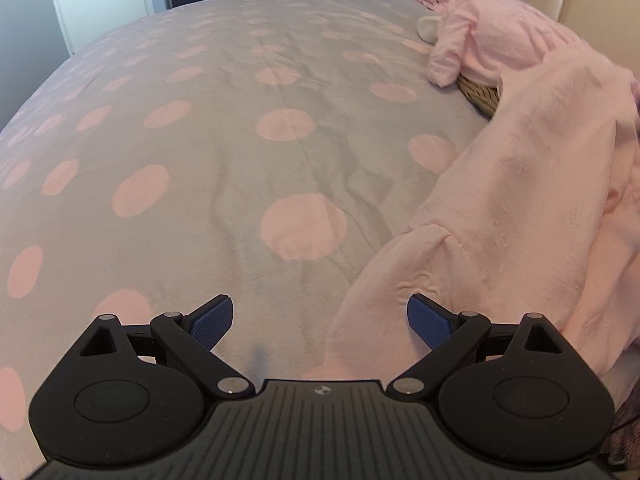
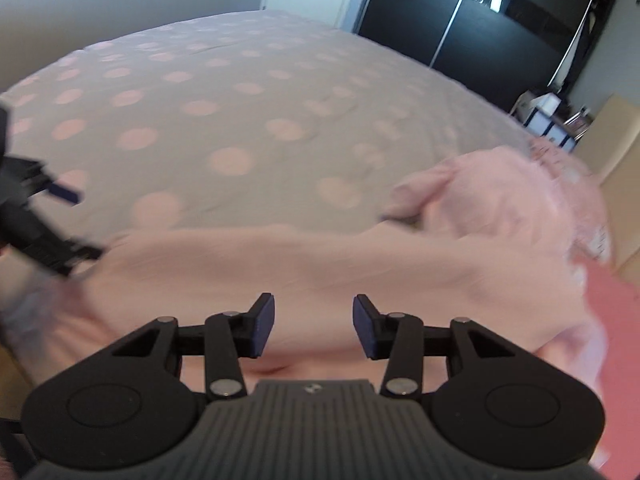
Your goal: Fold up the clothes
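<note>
On the left lies the grey duvet with pink dots, bare across most of its width and with no folded pile anywhere on it. The left gripper hangs low over it with its jaws spread wide and nothing between them; its right pad sits just at the edge of the pink fleece garment. That garment trails from the near right corner up toward a wicker basket, whose rim peeps out under a second pink fleece piece heaped on top, with a small white item beside it. In the blurred right wrist view the right gripper is partly open and holds nothing, poised above the same garment, which stretches crumpled across the bed edge.

Judging by this, folding has hardly begun: the garment is not yet spread flat, no fold is made, and the basket load waits.

Count: two grippers, one basket, at least two pink garments, one white item
</note>
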`<state>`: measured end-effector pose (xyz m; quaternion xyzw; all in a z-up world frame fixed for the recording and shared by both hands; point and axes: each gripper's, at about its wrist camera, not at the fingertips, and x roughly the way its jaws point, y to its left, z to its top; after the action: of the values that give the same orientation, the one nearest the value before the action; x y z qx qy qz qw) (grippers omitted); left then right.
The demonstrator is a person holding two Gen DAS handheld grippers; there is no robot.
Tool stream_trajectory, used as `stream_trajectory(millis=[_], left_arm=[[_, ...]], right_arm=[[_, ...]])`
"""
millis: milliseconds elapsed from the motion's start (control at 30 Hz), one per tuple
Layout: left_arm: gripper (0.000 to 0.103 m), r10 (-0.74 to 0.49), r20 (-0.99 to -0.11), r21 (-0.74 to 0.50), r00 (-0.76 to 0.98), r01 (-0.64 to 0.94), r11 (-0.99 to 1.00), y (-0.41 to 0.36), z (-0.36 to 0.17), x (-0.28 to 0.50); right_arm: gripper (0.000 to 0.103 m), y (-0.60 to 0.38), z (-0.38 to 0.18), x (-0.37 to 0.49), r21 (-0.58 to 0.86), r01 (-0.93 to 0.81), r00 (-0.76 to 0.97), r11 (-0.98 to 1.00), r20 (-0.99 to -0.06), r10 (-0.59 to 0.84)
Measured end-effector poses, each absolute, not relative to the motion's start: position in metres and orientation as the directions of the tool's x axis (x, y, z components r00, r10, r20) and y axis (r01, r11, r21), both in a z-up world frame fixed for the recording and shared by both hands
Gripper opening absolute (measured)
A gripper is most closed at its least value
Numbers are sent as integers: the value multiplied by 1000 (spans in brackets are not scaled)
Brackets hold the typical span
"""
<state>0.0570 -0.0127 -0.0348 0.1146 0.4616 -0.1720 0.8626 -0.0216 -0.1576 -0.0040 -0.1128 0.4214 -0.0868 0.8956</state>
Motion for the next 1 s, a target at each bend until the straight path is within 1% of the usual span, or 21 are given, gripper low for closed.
stream_trajectory(millis=[33,100,267,333,400,467,533,667,733,767,800,833,867,933,967,1000], left_arm=[[85,-181,-840,53,511,410,911,-16,-39,57],[79,-164,-860,64,484,420,905,-21,-48,61],[79,-132,-889,87,439,445,891,-32,-65,65],[79,-125,-894,96,430,457,884,-35,-69,66],[79,-122,-901,95,417,462,882,-35,-72,69],[79,-129,-909,71,396,453,889,-34,-74,73],[79,-143,-916,44,376,447,894,-31,-76,77],[79,-169,-920,4,354,439,898,-28,-78,84],[79,-175,-922,-4,347,442,897,-26,-77,84],[79,-178,-922,-8,345,441,897,-26,-77,84],[75,-183,-920,-13,346,440,898,-25,-75,84],[69,-188,-918,-17,349,440,898,-25,-74,84],[64,-193,-915,-19,354,439,898,-24,-72,83],[41,-199,-910,-20,363,440,898,-24,-68,83],[33,-206,-907,-26,367,440,898,-24,-67,83],[20,-218,-904,-39,366,439,898,-24,-65,81]], right_arm=[[47,-173,-2,-12,-295,47,625,954,-737,-258],[47,-194,-5,13,-317,-28,596,948,-767,-238],[48,-248,-14,77,-350,-217,511,911,-836,-199],[51,-268,-19,102,-350,-295,469,889,-864,-184],[63,-279,-30,124,-300,-381,391,875,-909,-142],[64,-291,-42,146,-213,-436,286,874,-954,-90],[64,-301,-55,164,-139,-458,191,878,-980,-56],[65,-324,-81,190,-13,-399,18,917,-1000,-6],[58,-330,-87,189,57,-365,-44,929,-998,44],[37,-331,-87,186,84,-355,-61,931,-996,66],[14,-329,-85,182,97,-353,-58,931,-995,81],[12,-328,-82,178,101,-354,-48,930,-995,90],[12,-327,-77,172,90,-359,-24,929,-996,87],[8,-325,-63,162,72,-355,32,932,-996,89],[8,-323,-55,157,51,-350,68,935,-994,80],[7,-318,-46,151,8,-345,117,939,-992,51]])
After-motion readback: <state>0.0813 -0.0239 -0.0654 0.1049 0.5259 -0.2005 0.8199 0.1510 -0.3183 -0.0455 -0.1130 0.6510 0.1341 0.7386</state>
